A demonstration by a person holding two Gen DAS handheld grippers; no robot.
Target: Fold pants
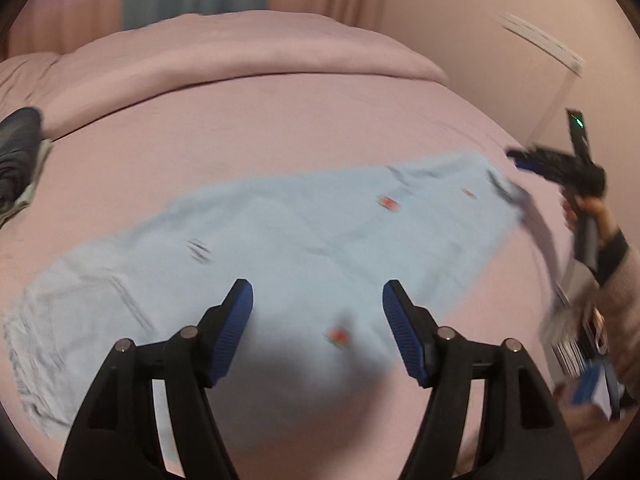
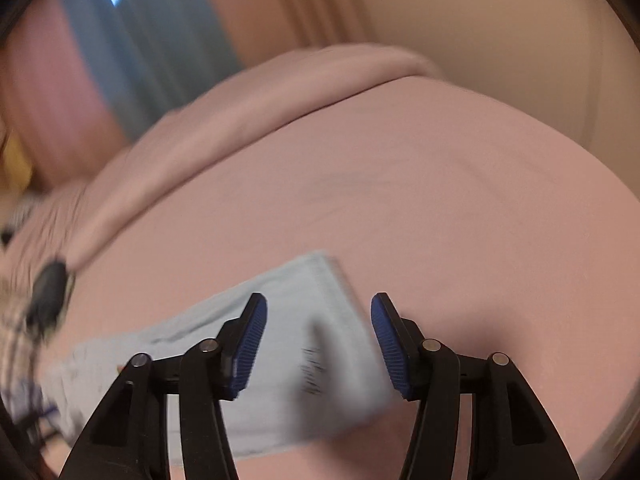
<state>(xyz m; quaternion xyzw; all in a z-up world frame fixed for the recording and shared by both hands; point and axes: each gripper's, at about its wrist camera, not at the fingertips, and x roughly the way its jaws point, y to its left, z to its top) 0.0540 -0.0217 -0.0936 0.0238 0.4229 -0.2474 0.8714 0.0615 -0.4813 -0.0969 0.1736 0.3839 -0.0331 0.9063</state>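
Two claws hover over pants (image 1: 248,240), both spread wide, gripping nothing: left claw (image 1: 318,300) above mid-leg, right claw (image 2: 319,312) above one end. Pale blue pants lie flat, lengthwise across pink bed (image 1: 260,120).

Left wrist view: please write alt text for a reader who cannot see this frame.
Light blue pants lie spread flat across a pink bed, with the open left tongs hovering over their near edge, holding nothing. At the far right the right tongs, held in a hand, sit by the pants' far end; the image is motion-blurred. A dark folded garment rests at the left edge.
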